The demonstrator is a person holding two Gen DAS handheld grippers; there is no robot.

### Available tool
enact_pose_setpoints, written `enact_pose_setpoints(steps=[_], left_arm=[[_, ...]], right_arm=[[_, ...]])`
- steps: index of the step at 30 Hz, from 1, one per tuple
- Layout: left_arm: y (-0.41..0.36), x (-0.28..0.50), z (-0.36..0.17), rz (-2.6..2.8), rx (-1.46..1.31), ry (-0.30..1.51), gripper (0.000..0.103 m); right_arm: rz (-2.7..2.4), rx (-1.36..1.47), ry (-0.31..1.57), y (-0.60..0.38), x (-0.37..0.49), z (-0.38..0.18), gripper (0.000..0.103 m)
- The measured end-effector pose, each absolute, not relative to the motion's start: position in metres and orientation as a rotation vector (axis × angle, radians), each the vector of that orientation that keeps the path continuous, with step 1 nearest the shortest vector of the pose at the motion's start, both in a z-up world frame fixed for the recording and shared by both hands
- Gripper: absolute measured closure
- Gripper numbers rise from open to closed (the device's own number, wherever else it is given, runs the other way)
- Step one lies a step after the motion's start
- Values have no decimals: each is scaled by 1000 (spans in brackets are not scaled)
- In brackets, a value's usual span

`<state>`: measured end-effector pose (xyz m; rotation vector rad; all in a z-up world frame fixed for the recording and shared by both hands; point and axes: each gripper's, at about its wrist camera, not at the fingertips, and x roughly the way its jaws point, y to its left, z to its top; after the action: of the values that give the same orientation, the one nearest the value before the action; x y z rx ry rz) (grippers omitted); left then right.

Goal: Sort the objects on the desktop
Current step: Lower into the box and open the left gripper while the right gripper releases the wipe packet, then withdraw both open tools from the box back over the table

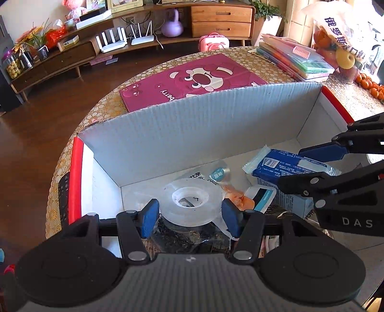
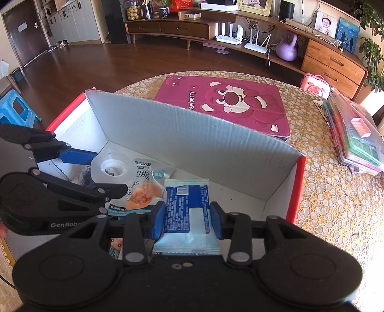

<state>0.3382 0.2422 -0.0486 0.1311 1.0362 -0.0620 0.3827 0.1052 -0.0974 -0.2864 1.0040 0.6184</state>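
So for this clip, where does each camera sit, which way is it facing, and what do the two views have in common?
Left wrist: sits on the left gripper, looks forward and down into the cardboard box; its fingers flank a clear tape roll, and the right gripper enters from the right.
Right wrist: sits on the right gripper, facing the same box; its fingers clamp a blue packet, and the left gripper enters from the left.
Shared: box, tape roll, blue packet, pink bear mat, TV cabinet behind.
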Motion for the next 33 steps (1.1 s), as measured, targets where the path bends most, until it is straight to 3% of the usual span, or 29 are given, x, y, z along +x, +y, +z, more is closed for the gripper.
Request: enact_pose_setpoints(steps=[6,8,10,18,33], left_arm=[[239,337,-47,-51,137,1049,46],[238,335,-46,-47,134,1053,46],[237,333,-43,-44,132,1055,46],[231,322,-30,-34,134,1044,41],[214,291,8,-34,161,993,41]], right_arm=[[641,-310,983,104,375,-91,53],[638,-321,968,103,371,-88,42],[644,-316,956,100,368,-84,39],[636,-305,934,85,357,-69,39],[636,-279,883,61,330,-37,38]])
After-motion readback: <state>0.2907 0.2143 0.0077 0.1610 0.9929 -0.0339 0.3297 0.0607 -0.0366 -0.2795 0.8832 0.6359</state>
